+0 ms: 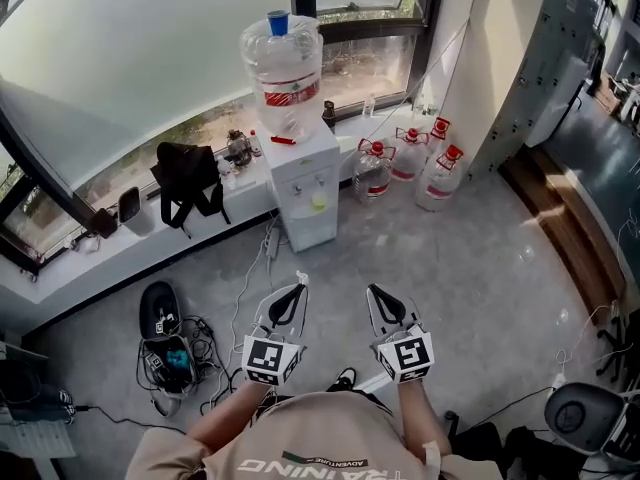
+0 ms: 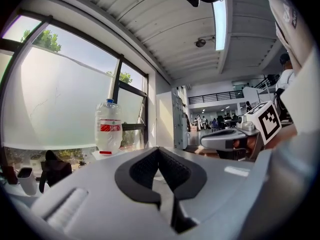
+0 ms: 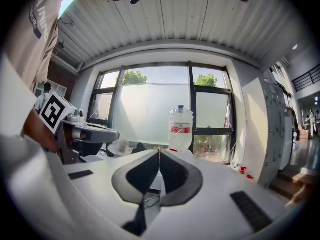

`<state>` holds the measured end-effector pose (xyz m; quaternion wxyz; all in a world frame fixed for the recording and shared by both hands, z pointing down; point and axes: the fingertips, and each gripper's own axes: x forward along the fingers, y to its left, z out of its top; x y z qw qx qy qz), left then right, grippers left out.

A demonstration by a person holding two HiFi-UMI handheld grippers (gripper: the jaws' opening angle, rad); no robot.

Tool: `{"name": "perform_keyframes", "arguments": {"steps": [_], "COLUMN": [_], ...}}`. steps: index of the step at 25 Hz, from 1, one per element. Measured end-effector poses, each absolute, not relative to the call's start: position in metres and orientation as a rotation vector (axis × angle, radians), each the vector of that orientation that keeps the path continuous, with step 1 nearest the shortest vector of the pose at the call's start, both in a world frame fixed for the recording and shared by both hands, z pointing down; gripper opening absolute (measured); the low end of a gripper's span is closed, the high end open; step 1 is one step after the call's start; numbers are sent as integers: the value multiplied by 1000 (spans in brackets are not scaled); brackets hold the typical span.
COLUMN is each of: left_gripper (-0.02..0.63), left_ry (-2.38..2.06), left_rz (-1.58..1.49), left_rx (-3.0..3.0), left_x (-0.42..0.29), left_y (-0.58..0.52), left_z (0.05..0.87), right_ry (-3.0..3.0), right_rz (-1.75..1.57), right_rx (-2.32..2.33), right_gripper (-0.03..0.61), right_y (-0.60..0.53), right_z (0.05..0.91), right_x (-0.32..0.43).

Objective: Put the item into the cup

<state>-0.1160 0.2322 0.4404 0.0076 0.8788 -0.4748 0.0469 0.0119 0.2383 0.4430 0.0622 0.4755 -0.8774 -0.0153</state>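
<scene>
I see no cup and no loose item in any view. My left gripper (image 1: pixel 298 282) and right gripper (image 1: pixel 373 290) are held side by side at waist height over the grey floor, both pointing at a white water dispenser (image 1: pixel 300 183). The left gripper view has the left gripper (image 2: pixel 159 149) with its dark pads meeting at the tip and nothing between them. The right gripper (image 3: pixel 159 151) looks the same in its own view, shut and empty. Each gripper also shows in the other's view, the right gripper (image 2: pixel 230 136) and the left gripper (image 3: pixel 90 132).
A large water bottle (image 1: pixel 283 63) stands on the dispenser under the window. Three water jugs (image 1: pixel 410 158) stand on the floor to its right. A black bag (image 1: pixel 188 178) hangs at the sill. Cables and shoes (image 1: pixel 165 338) lie at left. An office chair (image 1: pixel 585 418) sits at lower right.
</scene>
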Motion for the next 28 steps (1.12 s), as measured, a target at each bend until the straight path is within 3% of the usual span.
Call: {"name": "perform_keyframes", "arguments": {"steps": [14,28], "left_gripper": [9,9], "left_ry": [-1565,-1438], "left_rz": [195,208], "left_rx": [2642,2720], "left_x": [-78,-104], "left_y": [135,8], "left_z": [459,466], "right_ry": [-2700,-2646], "right_rz": [68,19], "right_rx": [1255,1325], "right_gripper": [12,12], "right_y": [143,12], "right_z": [477,461], "right_x": [38,2]}}
